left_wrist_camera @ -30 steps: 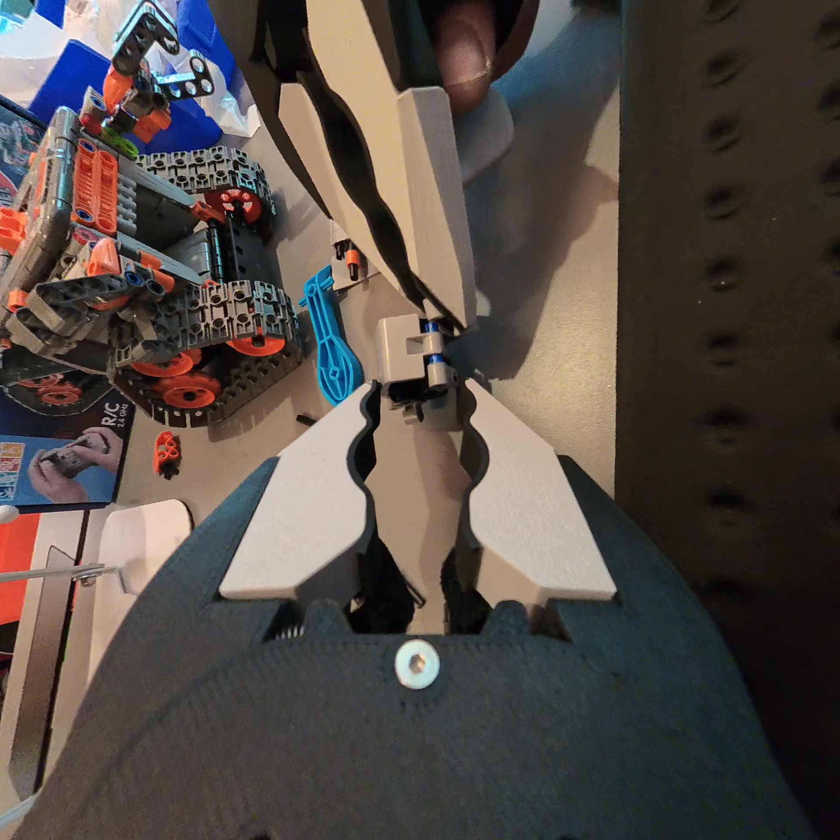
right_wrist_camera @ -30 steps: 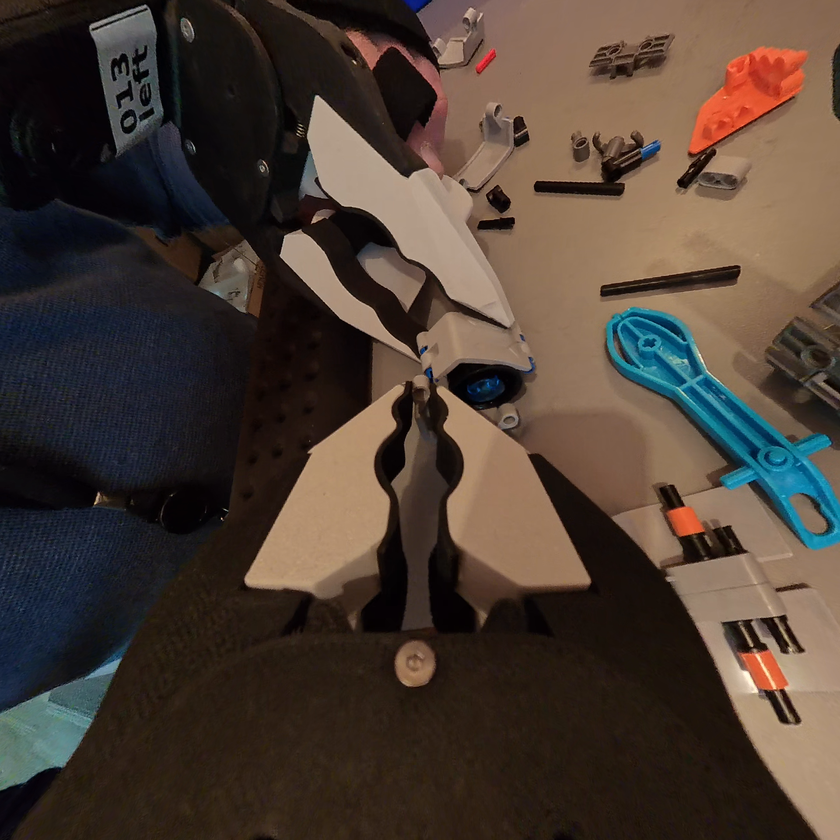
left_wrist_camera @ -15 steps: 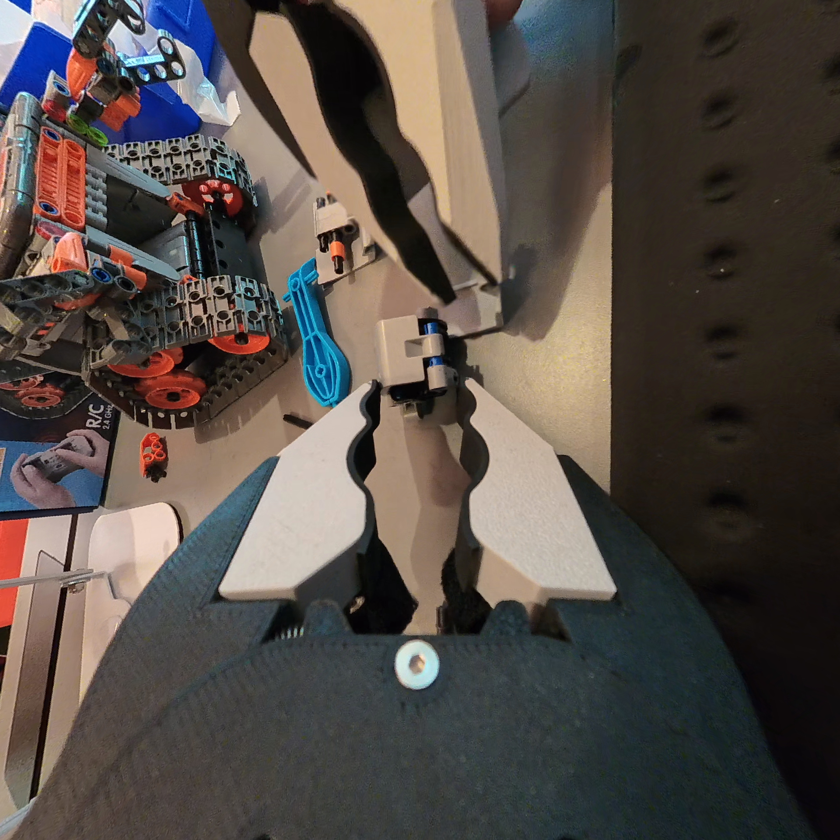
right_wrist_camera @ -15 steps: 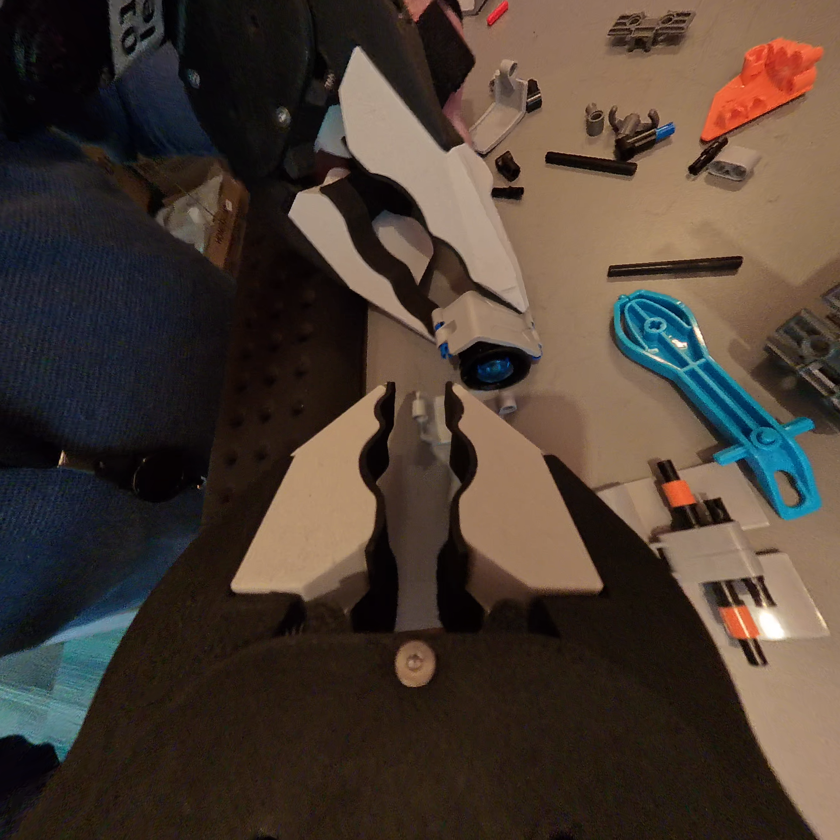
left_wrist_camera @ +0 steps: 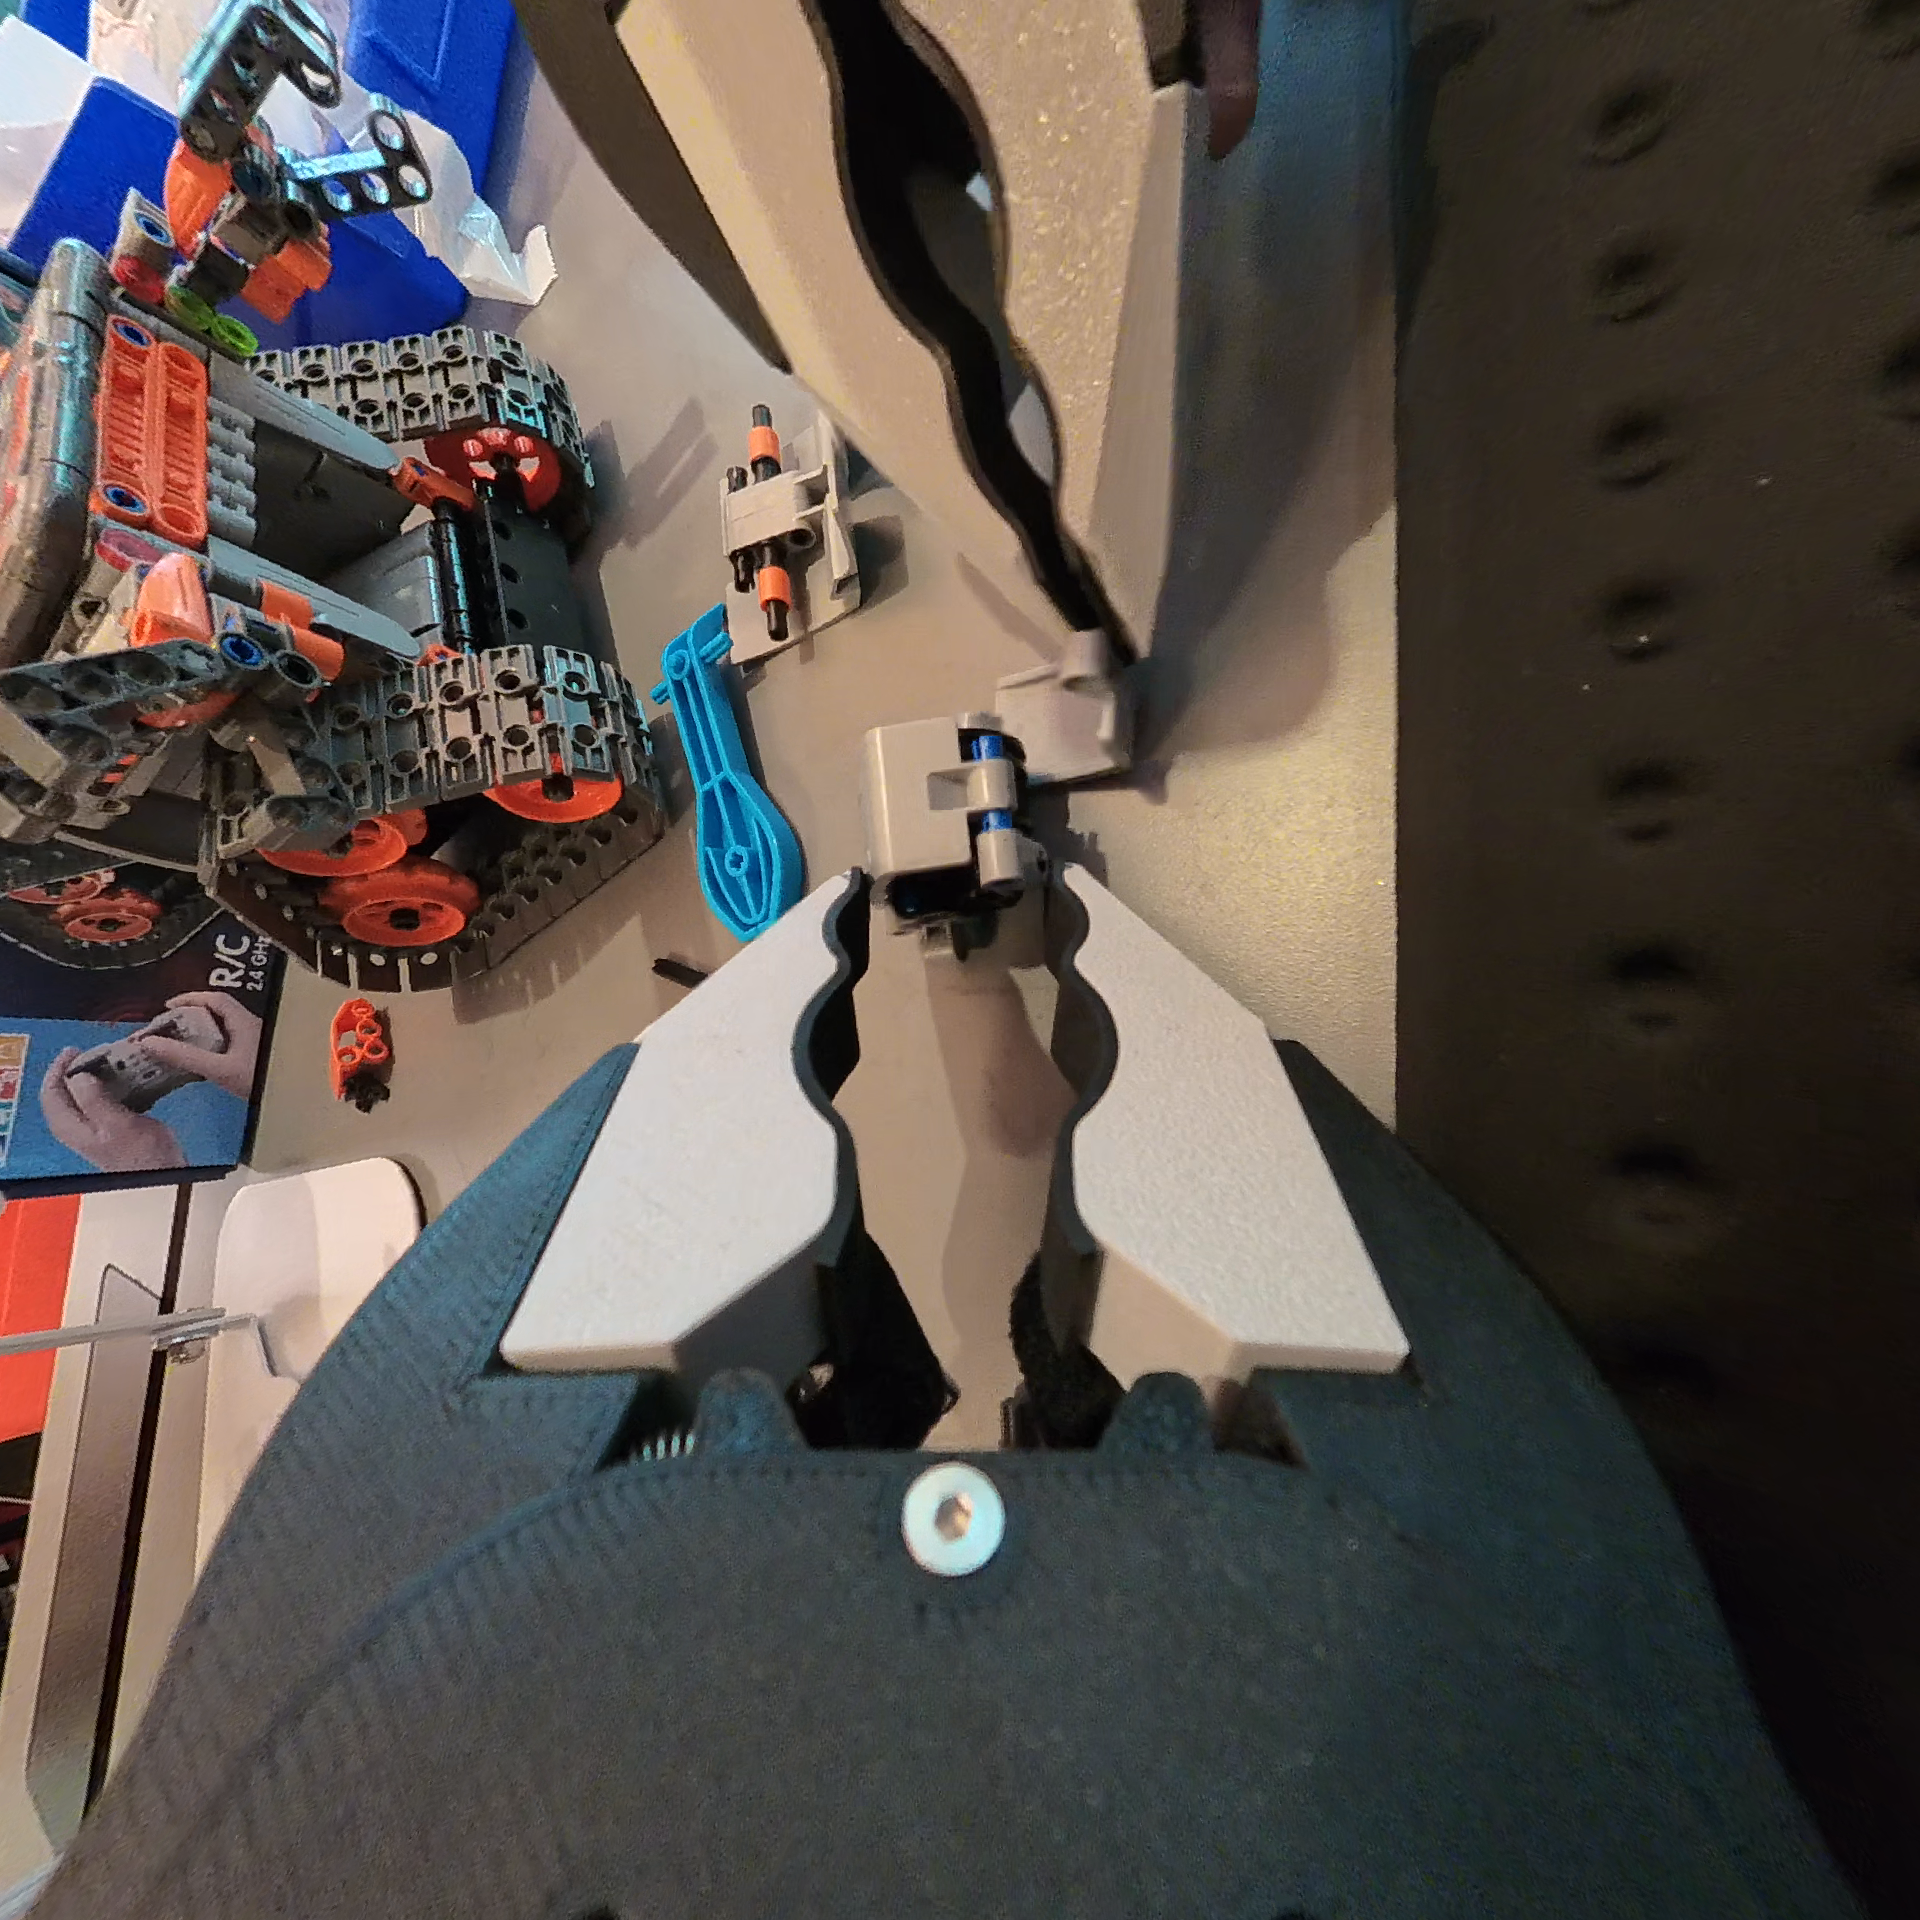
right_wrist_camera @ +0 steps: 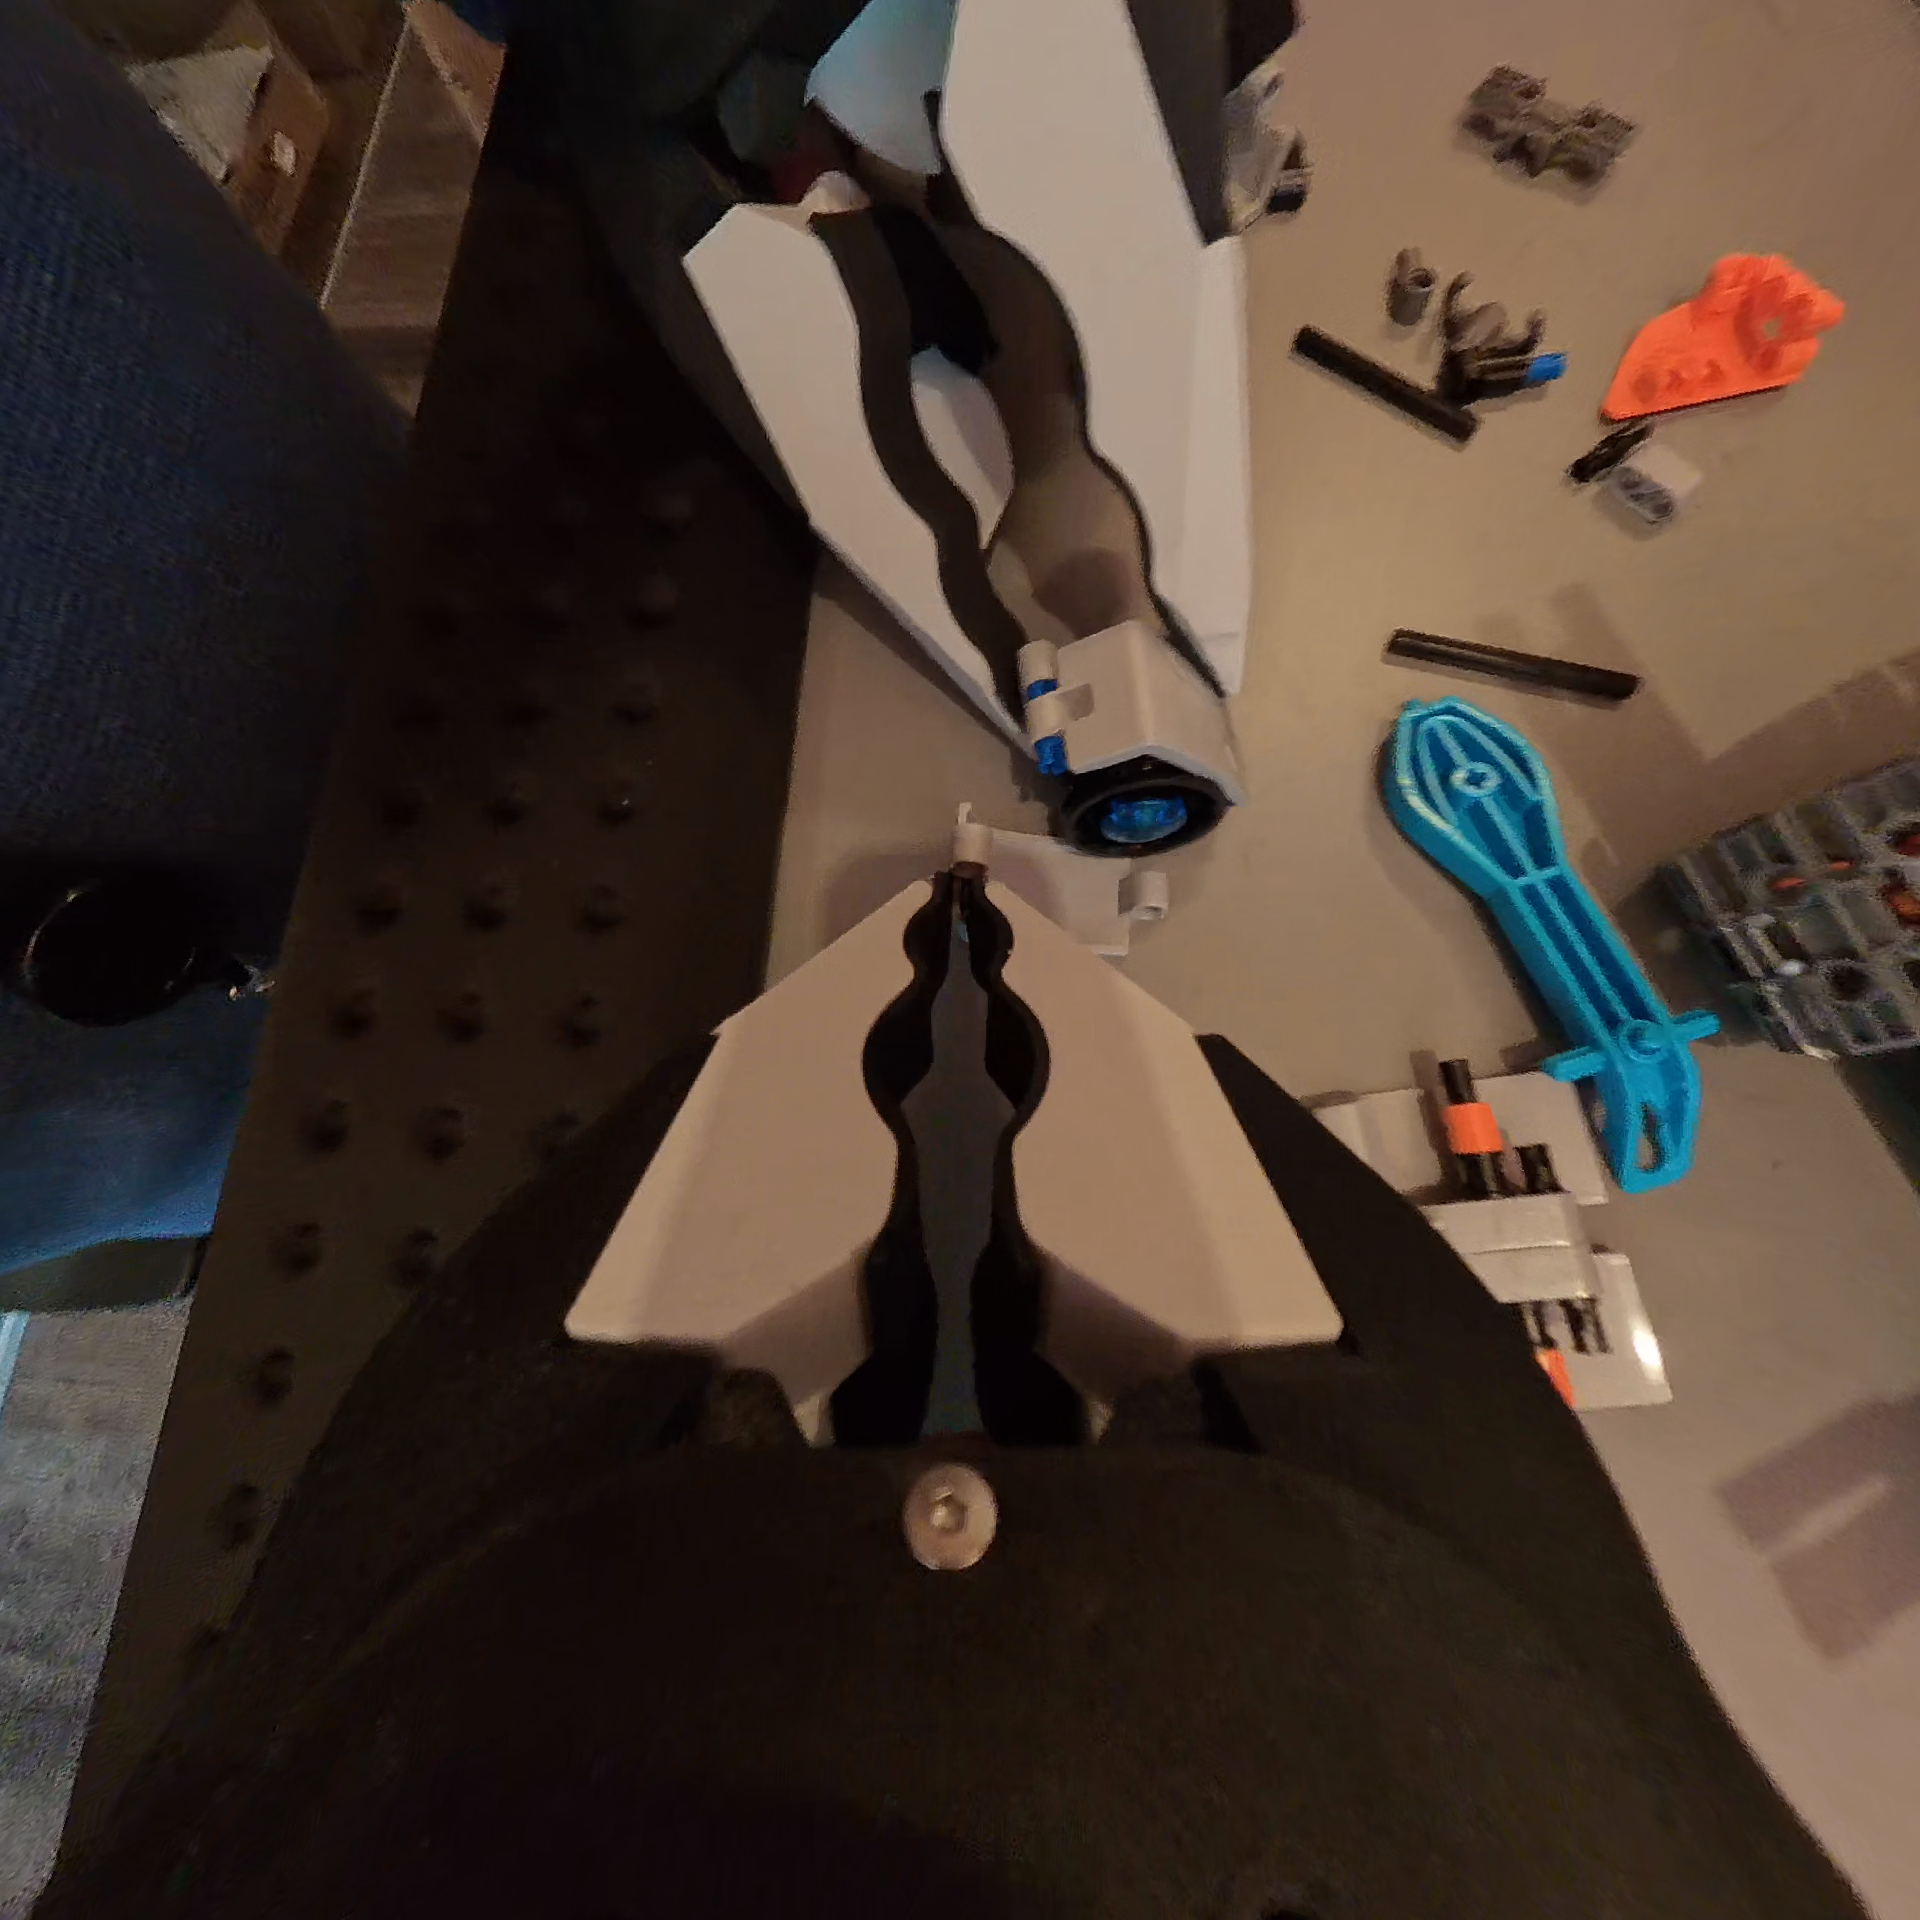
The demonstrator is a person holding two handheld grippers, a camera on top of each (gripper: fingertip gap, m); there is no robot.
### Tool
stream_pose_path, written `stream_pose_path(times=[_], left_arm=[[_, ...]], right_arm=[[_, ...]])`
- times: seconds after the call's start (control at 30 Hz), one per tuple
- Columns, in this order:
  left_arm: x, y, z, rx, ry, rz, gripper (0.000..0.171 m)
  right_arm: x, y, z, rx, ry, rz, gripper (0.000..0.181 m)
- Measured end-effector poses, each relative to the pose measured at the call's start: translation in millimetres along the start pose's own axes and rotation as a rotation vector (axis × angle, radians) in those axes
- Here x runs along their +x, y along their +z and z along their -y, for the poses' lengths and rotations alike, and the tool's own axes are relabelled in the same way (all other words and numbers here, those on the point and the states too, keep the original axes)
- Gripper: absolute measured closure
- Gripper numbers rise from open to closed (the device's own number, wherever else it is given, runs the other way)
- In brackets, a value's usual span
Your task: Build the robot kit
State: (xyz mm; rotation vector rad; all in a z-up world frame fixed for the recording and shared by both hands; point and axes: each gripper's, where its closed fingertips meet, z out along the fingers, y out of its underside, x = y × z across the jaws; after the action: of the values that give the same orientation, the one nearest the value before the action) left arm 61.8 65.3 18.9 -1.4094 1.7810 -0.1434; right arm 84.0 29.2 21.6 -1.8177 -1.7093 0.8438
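Observation:
My left gripper (left_wrist_camera: 956,899) is shut on a grey block assembly (left_wrist_camera: 925,800) with blue pins and a dark round end, held just above the grey table (left_wrist_camera: 1247,935). The right wrist view shows the same assembly (right_wrist_camera: 1143,717) pinched between the left gripper's white fingers (right_wrist_camera: 831,468). My right gripper (right_wrist_camera: 966,883) is shut on the clip edge of a thin grey panel piece (right_wrist_camera: 1070,883). The panel sits right beside the assembly's round end. In the left wrist view the panel (left_wrist_camera: 1060,727) hangs at the right gripper's tips (left_wrist_camera: 1112,649), next to the assembly.
A grey-and-orange tracked vehicle model (left_wrist_camera: 312,675) stands to the left. A blue lever tool (right_wrist_camera: 1538,935), a grey part with black-orange pins (right_wrist_camera: 1496,1195), black axles (right_wrist_camera: 1507,665) and an orange piece (right_wrist_camera: 1725,353) lie nearby. A dark dimpled mat (right_wrist_camera: 571,831) borders the table. One gripper's finger ends stand about 5 cm off the other's.
My right gripper opened around the grey panel piece, then shut on its edge again. Both grippers shifted a little; the left kept its hold on the assembly.

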Motion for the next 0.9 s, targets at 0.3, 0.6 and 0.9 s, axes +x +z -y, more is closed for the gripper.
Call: stream_pose_path(times=[0.3,0.6,0.9], left_arm=[[0,1,7,0.007,0.013,0.009,0.141],[-1,1,7,-0.025,0.054,0.046,0.142],[-1,2,6,-0.106,0.191,0.135,0.143]], right_arm=[[6,-8,14,0.092,0.13,0.086,0.181],[7,-6,14,0.078,0.137,0.074,0.181],[4,-4,12,0.027,0.162,0.109,0.181]])
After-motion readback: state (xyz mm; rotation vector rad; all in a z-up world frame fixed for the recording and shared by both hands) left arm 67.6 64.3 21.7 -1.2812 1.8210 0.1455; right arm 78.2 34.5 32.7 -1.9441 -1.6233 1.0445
